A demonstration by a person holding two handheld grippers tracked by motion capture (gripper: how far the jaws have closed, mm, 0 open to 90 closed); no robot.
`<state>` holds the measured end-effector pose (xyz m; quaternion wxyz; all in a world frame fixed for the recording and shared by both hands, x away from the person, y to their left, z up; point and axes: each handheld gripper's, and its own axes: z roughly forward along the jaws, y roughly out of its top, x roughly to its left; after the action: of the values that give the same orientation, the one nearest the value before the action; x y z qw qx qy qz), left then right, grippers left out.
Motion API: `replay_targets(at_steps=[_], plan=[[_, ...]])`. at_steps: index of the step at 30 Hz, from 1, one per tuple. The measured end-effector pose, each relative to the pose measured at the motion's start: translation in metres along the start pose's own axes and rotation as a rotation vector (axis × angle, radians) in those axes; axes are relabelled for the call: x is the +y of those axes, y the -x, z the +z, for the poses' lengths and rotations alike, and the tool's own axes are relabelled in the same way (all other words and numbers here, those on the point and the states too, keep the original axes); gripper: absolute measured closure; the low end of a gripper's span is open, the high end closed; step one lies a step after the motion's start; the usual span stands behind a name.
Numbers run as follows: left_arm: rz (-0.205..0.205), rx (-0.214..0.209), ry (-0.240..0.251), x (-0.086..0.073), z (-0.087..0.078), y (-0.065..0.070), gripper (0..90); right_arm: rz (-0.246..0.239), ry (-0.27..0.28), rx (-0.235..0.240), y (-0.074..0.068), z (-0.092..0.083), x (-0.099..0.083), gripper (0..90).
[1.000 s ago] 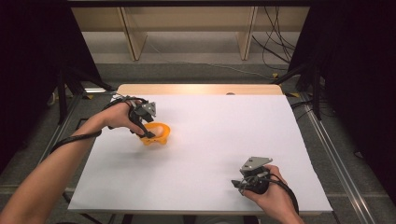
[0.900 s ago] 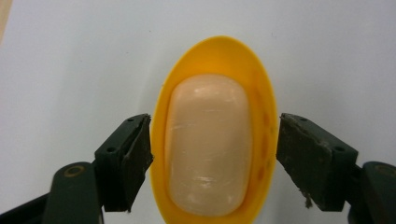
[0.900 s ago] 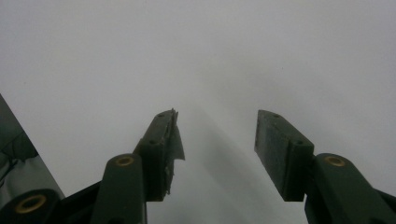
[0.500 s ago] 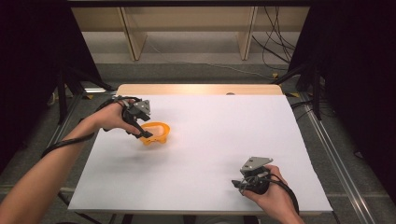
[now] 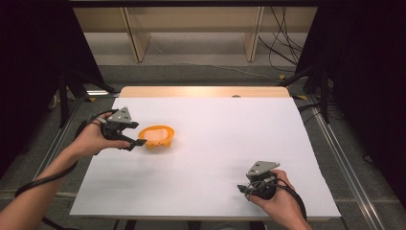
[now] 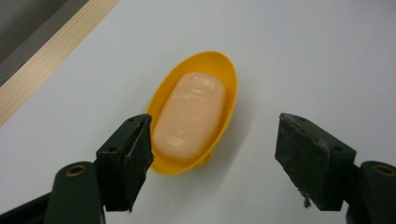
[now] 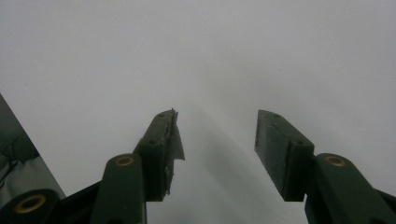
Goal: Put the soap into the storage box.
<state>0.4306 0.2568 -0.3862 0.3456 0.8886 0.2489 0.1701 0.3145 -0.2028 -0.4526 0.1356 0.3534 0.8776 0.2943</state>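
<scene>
While the high view shows just an orange dish (image 5: pixel 158 136) beside the left tongs (image 5: pixel 137 142), their own camera reveals pale soap (image 6: pixel 189 115) inside it; both tongs, left and right (image 5: pixel 245 188), gape empty over the white counter (image 5: pixel 220 143)

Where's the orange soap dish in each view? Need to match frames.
High view: the orange soap dish sits left of centre on the white table, just off the left tool.
Left gripper view: centre frame, with the soap bar in it, ahead of the open jaws and overlapping the left one.
Right gripper view: not in it.
Shared landmark: the white table, plus its wooden far edge in the first two.
</scene>
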Motion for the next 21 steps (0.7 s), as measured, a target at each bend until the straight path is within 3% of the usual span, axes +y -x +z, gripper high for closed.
replay_targets(at_steps=[3,4,6,7,9,10,11,13,14,15,17,18,19,20,21], plan=[[-0.037,0.067,0.026,-0.016,-0.010,0.011,28.2,0.007,-0.016,0.011,0.000,-0.001,0.000,49.5],[-0.071,0.083,0.039,-0.024,-0.011,0.017,28.4,0.004,-0.013,0.009,0.000,-0.001,0.000,49.5],[-0.078,0.110,0.040,-0.036,-0.014,0.024,29.0,-0.008,-0.016,0.009,0.000,-0.001,0.001,49.4],[-0.120,0.119,0.049,-0.043,-0.015,0.031,29.2,-0.006,-0.013,0.009,0.000,-0.001,0.001,49.4],[-0.163,0.150,0.069,-0.057,-0.016,0.041,29.7,-0.005,-0.014,0.010,0.000,-0.001,0.000,49.4],[-0.180,0.156,0.071,-0.064,-0.016,0.046,29.8,-0.002,-0.013,0.008,0.000,-0.001,0.000,49.4],[-0.162,0.163,0.062,-0.071,-0.017,0.049,29.9,-0.001,-0.014,0.009,0.000,-0.001,0.000,49.4],[-0.208,0.175,0.067,-0.082,-0.016,0.061,30.0,-0.002,-0.005,0.002,-0.001,0.000,0.000,49.4],[-0.198,0.182,0.075,-0.087,-0.015,0.065,30.2,-0.001,-0.016,0.011,-0.001,-0.001,0.001,49.3],[-0.254,0.179,0.092,-0.091,-0.014,0.073,30.6,-0.004,-0.015,0.011,-0.001,0.000,0.001,49.3],[-0.296,0.174,0.084,-0.095,-0.015,0.082,31.0,0.005,-0.021,0.019,-0.002,-0.001,0.001,49.3],[-0.287,0.181,0.086,-0.096,-0.015,0.084,30.9,0.008,-0.020,0.019,-0.002,0.000,0.001,49.3],[-0.242,0.186,0.076,-0.098,-0.016,0.084,31.0,-0.009,-0.015,0.015,-0.001,0.000,0.001,49.3],[-0.282,0.180,0.078,-0.100,-0.016,0.090,31.1,-0.012,-0.015,0.016,0.000,0.000,0.000,49.2],[-0.294,0.179,0.073,-0.101,-0.016,0.093,31.4,-0.006,-0.012,0.015,0.000,0.000,0.000,49.2]])
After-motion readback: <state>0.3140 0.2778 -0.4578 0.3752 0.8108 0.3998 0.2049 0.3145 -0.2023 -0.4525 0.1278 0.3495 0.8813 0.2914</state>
